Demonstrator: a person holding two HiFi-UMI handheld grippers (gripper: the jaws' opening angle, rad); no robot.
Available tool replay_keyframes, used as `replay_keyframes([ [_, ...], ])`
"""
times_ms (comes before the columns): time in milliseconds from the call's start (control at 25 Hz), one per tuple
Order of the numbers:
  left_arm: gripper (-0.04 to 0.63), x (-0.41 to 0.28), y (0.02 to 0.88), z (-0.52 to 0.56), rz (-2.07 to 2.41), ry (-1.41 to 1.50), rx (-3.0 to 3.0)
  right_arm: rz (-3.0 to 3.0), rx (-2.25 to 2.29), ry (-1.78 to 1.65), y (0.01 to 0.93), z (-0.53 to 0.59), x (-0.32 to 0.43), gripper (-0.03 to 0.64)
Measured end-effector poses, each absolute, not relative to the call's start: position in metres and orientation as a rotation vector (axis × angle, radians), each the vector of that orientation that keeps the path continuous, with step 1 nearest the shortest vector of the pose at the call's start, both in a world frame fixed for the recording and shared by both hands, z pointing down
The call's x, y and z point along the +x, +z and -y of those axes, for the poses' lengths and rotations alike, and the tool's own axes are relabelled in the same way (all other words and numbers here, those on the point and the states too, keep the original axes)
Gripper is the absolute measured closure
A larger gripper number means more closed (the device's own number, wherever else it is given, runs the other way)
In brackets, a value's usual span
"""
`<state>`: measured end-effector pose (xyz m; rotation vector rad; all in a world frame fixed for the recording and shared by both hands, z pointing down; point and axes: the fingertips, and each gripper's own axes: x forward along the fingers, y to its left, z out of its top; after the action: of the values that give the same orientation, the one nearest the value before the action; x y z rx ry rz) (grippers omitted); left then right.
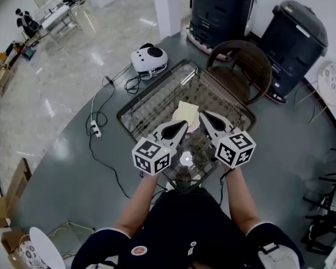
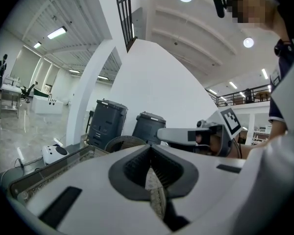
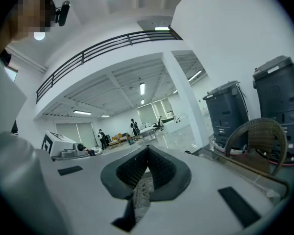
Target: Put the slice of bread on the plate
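- The slice of bread [image 1: 185,112] lies on the glass-topped table [image 1: 148,102], just beyond the tips of both grippers in the head view.
- The left gripper [image 1: 182,126] points at the slice from the lower left, its jaws pressed together with nothing between them.
- The right gripper [image 1: 206,117] comes in from the lower right, clenched and empty too.
- Neither gripper touches the bread.
- A pale rim shows under the slice; I cannot tell whether it is the plate.

Glossy grey floor [image 1: 73,55], white pillar [image 1: 169,4], two dark bins [image 1: 221,7] by the wall, wicker chair [image 1: 252,52] at the table's [image 1: 133,114] far edge.
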<state>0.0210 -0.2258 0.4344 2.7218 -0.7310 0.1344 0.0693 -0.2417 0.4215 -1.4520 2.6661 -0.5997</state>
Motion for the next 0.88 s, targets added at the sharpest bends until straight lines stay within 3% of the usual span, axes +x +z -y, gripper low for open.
replay_keyframes([
  [880, 0.589, 0.023, 0.386, 0.203, 0.690, 0.057, 2.807, -2.693, -1.447, -0.376, 0.372, 0.217, 0.061, 0.609],
])
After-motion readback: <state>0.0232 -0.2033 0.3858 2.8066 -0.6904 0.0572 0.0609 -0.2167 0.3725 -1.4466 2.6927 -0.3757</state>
